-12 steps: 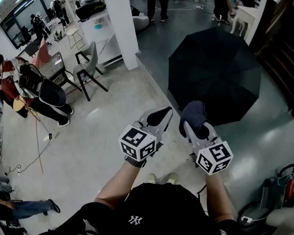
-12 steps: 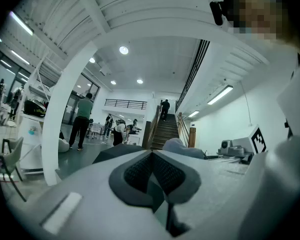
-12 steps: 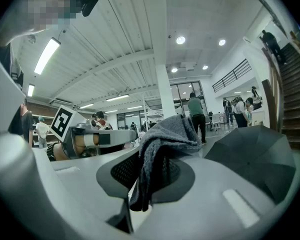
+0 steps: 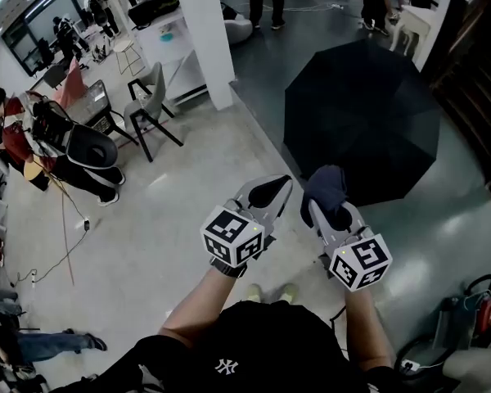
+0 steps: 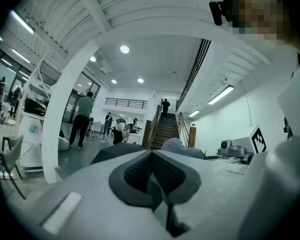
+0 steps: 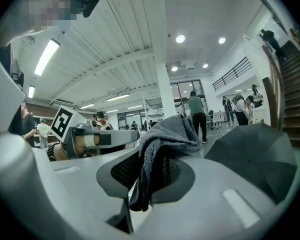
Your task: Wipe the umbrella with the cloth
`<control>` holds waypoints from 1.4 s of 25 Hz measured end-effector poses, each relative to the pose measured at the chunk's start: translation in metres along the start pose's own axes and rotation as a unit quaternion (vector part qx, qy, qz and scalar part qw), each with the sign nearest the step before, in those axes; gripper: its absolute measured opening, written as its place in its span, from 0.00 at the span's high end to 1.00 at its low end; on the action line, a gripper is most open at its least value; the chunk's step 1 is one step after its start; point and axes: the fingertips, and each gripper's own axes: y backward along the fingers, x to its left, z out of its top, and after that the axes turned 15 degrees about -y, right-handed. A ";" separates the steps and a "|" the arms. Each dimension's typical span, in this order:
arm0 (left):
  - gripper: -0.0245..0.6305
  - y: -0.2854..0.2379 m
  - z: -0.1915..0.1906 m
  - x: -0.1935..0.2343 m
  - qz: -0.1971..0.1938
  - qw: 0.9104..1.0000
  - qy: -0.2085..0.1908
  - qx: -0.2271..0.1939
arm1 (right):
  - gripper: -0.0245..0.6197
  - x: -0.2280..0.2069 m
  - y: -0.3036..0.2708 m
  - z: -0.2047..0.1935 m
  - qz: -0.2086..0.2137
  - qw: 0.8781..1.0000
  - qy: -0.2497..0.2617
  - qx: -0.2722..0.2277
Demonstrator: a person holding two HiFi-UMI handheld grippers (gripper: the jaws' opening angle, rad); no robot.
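Left gripper (image 4: pixel 272 188): jaws pressed together, nothing between them. It is held in the air over the pale floor (image 4: pixel 147 244), with its marker cube toward the person. The left gripper view confirms it: pads meet and no gap shows.

Right gripper (image 4: pixel 327 196), just beside the left: jaws clamped on the cloth (image 4: pixel 323 183). The cloth is dark grey and bunched, with a wad sticking out past the tips. In the right gripper view it (image 6: pixel 162 144) hangs in folds between the pads.

Umbrella (image 4: pixel 364 117): black, open, canopy up, sitting on the darker grey stretch of floor ahead and to the right of the right gripper. In the head view the cloth overlaps the canopy's near edge. In the right gripper view the canopy (image 6: pixel 255 154) sits right of the jaws and clear of the cloth, so no contact.

Background, far left of the floor: grey chairs (image 4: pixel 147 105) and a white pillar (image 4: pixel 204 39), both well apart from both grippers.
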 end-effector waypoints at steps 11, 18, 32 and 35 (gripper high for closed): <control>0.96 -0.012 -0.008 -0.002 0.010 1.000 0.013 0.004 | 0.84 -0.028 0.016 0.015 0.012 0.999 -0.037 -0.028; 0.96 -0.027 -0.014 -0.002 0.017 1.000 0.012 0.008 | 0.84 -0.060 0.025 0.021 0.004 0.998 -0.053 -0.034; 0.96 -0.069 -0.017 -0.006 0.018 1.000 0.008 0.009 | 0.84 -0.095 0.022 0.022 0.020 0.998 -0.058 -0.024; 0.96 -0.076 -0.019 -0.004 0.019 1.000 0.007 0.013 | 0.84 -0.101 0.019 0.020 0.018 0.998 -0.060 -0.019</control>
